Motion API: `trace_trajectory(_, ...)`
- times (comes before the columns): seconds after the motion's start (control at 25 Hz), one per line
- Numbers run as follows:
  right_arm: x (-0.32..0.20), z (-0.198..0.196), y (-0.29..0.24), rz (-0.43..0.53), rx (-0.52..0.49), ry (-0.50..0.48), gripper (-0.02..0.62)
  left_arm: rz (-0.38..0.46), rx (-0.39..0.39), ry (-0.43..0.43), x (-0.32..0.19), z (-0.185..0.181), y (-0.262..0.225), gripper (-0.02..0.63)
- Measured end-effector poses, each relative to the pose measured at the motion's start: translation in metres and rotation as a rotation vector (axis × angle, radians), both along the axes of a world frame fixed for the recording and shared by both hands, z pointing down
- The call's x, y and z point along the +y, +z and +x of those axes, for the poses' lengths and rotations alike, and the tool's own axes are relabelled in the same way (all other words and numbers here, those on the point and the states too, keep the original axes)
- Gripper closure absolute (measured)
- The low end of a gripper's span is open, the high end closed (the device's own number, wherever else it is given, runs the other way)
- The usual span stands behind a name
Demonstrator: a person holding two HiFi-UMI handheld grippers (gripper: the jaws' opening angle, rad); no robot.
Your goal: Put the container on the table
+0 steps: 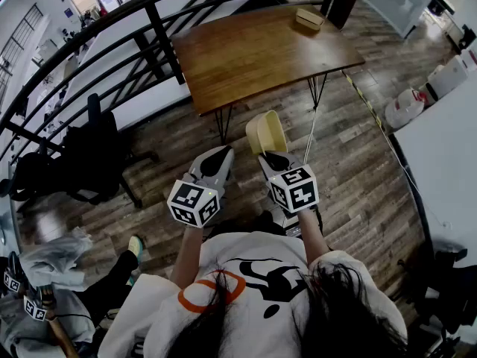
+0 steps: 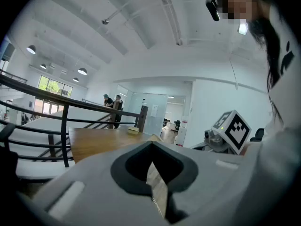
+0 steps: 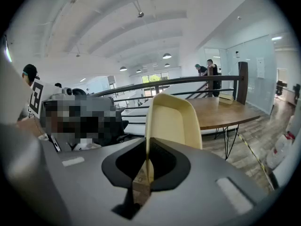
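Two grippers in view, both held low in front of the person, over the wooden floor point(image 1: 350, 162) and short of the near edge of the table point(image 1: 253, 47). The right gripper point(image 1: 270, 155) has its jaws clamped down on one side wall of the container point(image 1: 266, 130), a cream, tray-like tub. The right gripper view shows the wall pinched between the pads, with the container point(image 3: 171, 121) standing on edge, its hollow side open toward that view's right, and the rest of it sticking out past the jaw tips. The container is off the table, in the air just before the near edge and close to the legs at that side. The left gripper point(image 1: 218, 155) sits just beside the right one. Its own view shows the jaws point(image 2: 153, 168) brought together to a thin seam, with nothing gripped. The tabletop is bare apart from a small box point(image 1: 308, 18) at its far right corner. A black railing point(image 1: 112, 21) runs along the left edge, with a dark chair point(image 1: 89, 151) below it.
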State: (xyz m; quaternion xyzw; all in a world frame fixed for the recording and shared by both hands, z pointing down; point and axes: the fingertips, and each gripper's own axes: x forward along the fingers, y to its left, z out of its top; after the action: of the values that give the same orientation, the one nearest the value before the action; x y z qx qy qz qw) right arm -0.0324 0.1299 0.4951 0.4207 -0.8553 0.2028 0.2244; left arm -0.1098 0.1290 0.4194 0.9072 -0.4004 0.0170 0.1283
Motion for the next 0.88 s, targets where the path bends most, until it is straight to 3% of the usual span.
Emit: trace_trajectory(0.88,-0.012,0.040,0.008,-0.026,-0.019,-0.034,0.552,-0.015,-0.022,0.007,-0.016,0.046,0.009,0.605)
